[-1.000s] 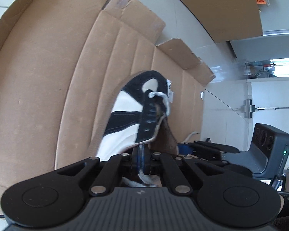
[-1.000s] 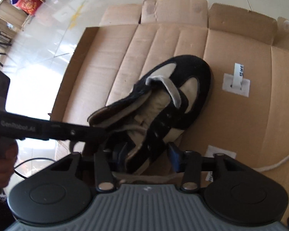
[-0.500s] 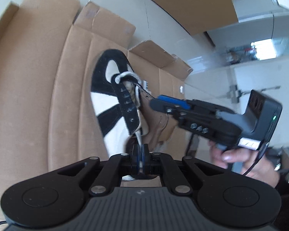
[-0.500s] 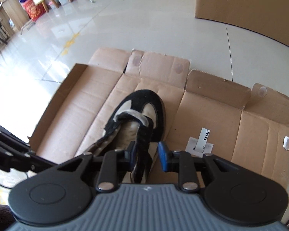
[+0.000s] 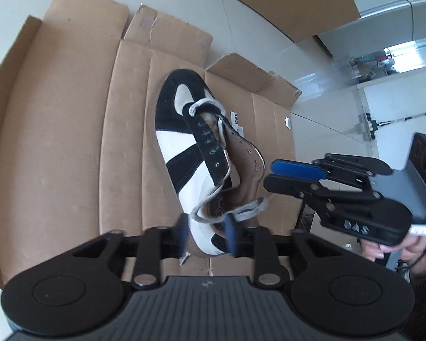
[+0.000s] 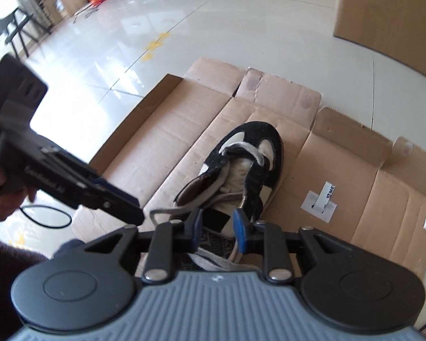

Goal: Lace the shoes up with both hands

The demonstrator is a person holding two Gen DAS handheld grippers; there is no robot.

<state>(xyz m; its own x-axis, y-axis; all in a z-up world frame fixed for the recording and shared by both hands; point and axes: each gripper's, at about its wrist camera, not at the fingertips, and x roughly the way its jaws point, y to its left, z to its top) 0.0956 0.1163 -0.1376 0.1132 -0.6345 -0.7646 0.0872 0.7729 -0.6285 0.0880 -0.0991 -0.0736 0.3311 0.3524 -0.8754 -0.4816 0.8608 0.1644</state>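
Note:
A black and white shoe (image 5: pixel 184 153) (image 6: pixel 250 167) lies on flattened cardboard (image 5: pixel 71 142), toe pointing away. Its grey-white lace (image 5: pixel 204 103) crosses the lowest eyelets, and a loose end (image 5: pixel 250 210) trails by the heel. My left gripper (image 5: pixel 206 236) hangs above the heel with its jaws opening; the heel shows between the fingers, untouched by the pads. It also appears as the left gripper (image 6: pixel 133 213) at the left of the right wrist view. My right gripper (image 6: pixel 218 228) (image 5: pixel 269 174) hovers beside the shoe's opening, jaws opening, gripping nothing.
The cardboard (image 6: pixel 369 187) has raised flaps at its far edge and a white label (image 6: pixel 321 199) right of the shoe. Glossy tiled floor (image 6: pixel 184 28) surrounds it. A big cardboard box (image 6: pixel 397 14) stands far right. A hand (image 6: pixel 5 199) holds the left gripper.
The left gripper was shut on the lace and has let it go, jaws now apart. Both grippers have risen away from the shoe, which has settled on the cardboard.

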